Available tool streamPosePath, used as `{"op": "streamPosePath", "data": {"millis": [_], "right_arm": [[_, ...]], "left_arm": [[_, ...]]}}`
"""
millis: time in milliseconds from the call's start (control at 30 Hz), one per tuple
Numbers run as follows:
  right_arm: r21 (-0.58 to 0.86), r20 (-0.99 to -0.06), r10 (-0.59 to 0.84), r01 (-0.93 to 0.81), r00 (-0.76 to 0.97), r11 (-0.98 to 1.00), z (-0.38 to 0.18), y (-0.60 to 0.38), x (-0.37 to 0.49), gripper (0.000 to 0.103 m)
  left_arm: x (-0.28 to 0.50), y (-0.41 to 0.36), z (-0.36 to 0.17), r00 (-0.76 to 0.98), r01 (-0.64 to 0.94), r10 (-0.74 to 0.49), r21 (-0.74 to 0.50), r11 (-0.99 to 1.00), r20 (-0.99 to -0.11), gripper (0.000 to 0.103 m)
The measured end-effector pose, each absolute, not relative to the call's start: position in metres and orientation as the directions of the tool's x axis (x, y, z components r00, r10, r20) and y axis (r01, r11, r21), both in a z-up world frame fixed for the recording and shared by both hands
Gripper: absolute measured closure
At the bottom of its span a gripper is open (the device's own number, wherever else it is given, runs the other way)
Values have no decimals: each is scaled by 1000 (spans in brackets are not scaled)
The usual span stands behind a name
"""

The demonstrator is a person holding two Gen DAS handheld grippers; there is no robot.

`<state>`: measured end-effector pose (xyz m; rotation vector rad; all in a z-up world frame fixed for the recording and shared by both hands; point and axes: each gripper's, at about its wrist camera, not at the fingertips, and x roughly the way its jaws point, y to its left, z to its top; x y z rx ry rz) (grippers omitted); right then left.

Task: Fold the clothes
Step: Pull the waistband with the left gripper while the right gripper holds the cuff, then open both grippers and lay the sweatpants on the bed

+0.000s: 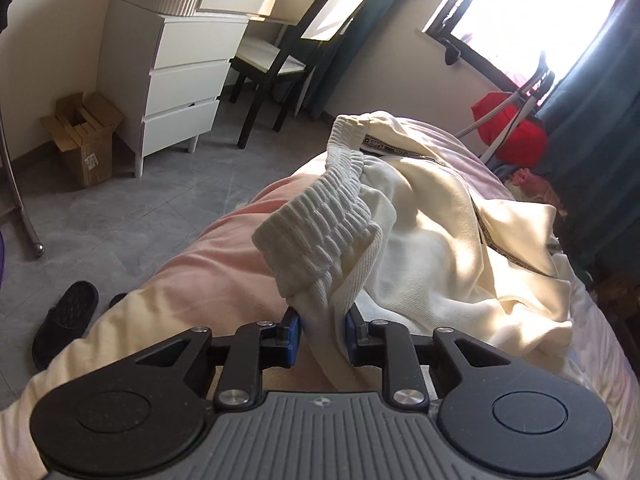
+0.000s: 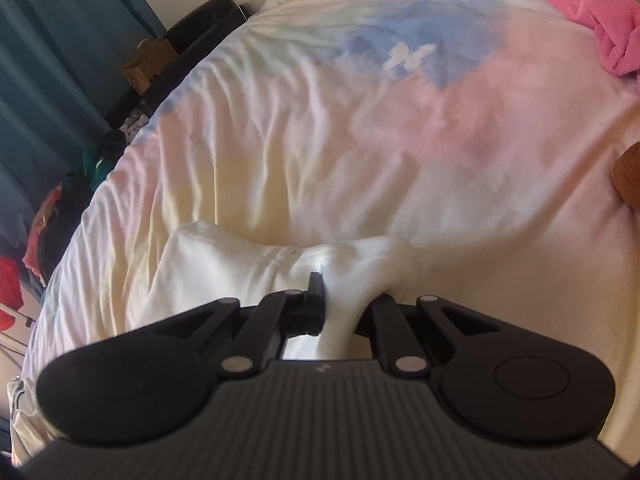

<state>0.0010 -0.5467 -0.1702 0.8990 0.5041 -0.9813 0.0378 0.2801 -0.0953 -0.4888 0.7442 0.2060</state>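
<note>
The cream sweatshirt (image 1: pixel 420 240) lies crumpled on the pastel bedspread (image 2: pixel 360 140), its bulk stretching ahead and to the right of the left tongs (image 1: pixel 322 334). Those tongs are closed on fabric just below the ribbed hem band (image 1: pixel 320 208). The right tongs (image 2: pixel 344 304) pinch another white fold, probably a sleeve or corner, so both are about equally near.

A dark woven band (image 1: pixel 390 148) sewn along the cream garment (image 1: pixel 420 232) on the bed carries pale lettering, of which the word "SIMPLE" reads clearly near the ribbed hem. The white label (image 1: pixel 91 160) stuck on the cardboard box (image 1: pixel 82 142) by the drawers is too small to read.
</note>
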Motion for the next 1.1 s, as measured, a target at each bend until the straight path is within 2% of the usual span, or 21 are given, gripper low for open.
{"op": "streamPosePath", "data": {"millis": [133, 200, 267, 300, 333, 367, 467, 567, 667, 767, 867, 1000, 1100], "right_arm": [[384, -683, -533, 866, 499, 319, -151, -537, 7, 92], [336, -671, -553, 867, 494, 367, -143, -532, 14, 92], [326, -678, -538, 861, 501, 391, -142, -530, 20, 72], [363, -686, -502, 846, 526, 391, -146, -533, 21, 40], [400, -693, -464, 830, 552, 389, -150, -535, 22, 17], [428, -698, -432, 817, 571, 387, -155, -538, 23, 13], [426, -723, -414, 828, 554, 363, -163, -541, 26, 13], [421, -750, -448, 874, 487, 244, -170, -546, 14, 13], [495, -696, -528, 858, 486, 137, -169, -555, -6, 13], [477, -588, -592, 827, 551, 296, -160, -561, 12, 11], [427, -503, -593, 777, 629, 462, -155, -563, 40, 14], [401, -545, -472, 710, 693, 579, -168, -562, 97, 14], [249, -606, -492, 737, 625, 629, -180, -559, 132, 17]], "left_arm": [[29, 265, -77, 737, -338, 109, -224, 914, -666, 28], [23, 254, -63, 753, -329, 163, -150, 932, -638, 23], [17, 238, -49, 776, -307, 181, -110, 945, -605, 21], [15, 228, -42, 789, -293, 182, -99, 951, -587, 21], [15, 218, -36, 803, -276, 177, -93, 957, -570, 20], [16, 207, -29, 816, -259, 167, -90, 962, -553, 19], [28, 167, -13, 850, -201, 122, -102, 974, -512, 16], [46, 127, -3, 877, -141, 50, -157, 977, -477, 14], [72, 79, -9, 886, -61, -42, -204, 977, -462, 13], [96, 34, -30, 876, 17, -129, -237, 971, -465, 13], [112, -2, -60, 867, 87, -183, -220, 972, -464, 13], [115, -32, -96, 864, 163, -190, -98, 982, -466, 13], [115, -32, -115, 867, 194, -194, -48, 980, -458, 13]]}}
